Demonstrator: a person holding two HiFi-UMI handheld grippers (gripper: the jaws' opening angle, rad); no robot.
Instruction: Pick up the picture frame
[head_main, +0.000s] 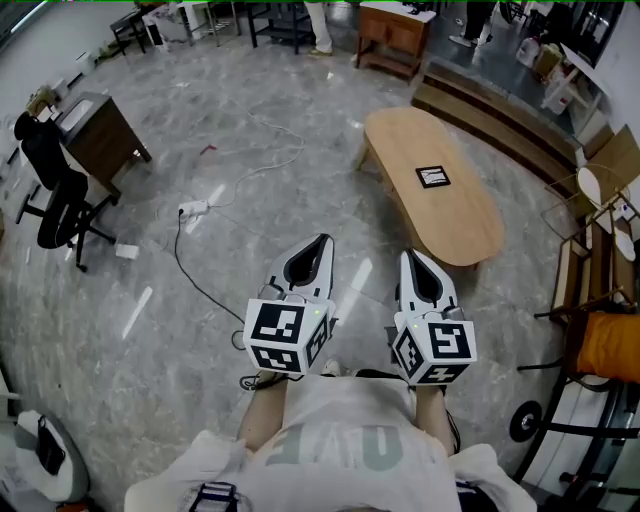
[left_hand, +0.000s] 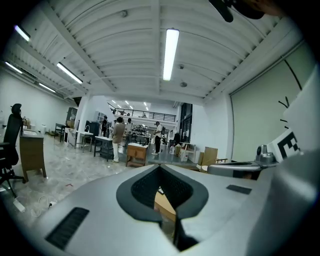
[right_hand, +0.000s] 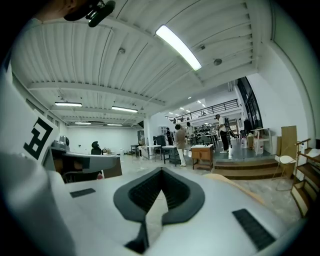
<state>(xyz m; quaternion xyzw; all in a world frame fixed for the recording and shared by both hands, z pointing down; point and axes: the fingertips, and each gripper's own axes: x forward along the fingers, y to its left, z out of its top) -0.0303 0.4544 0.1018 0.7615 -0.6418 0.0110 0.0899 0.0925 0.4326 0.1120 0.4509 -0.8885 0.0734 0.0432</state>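
1. The person's shirt (head_main: 340, 440) fills the bottom edge of the head view, just behind both marker cubes.
2. The left gripper (head_main: 322, 240) is held out over the floor (head_main: 200, 330), its jaws pressed together with nothing between them.
3. The right gripper (head_main: 409, 255) is beside it, jaws likewise pressed together and empty.
4. The picture frame (head_main: 433, 176) lies flat near the middle of the oval wooden desk (head_main: 470, 225), ahead of and well apart from both grippers.
5. A power strip (head_main: 195, 208) with its cable lies on the floor to the left, near an office chair (head_main: 55, 190).
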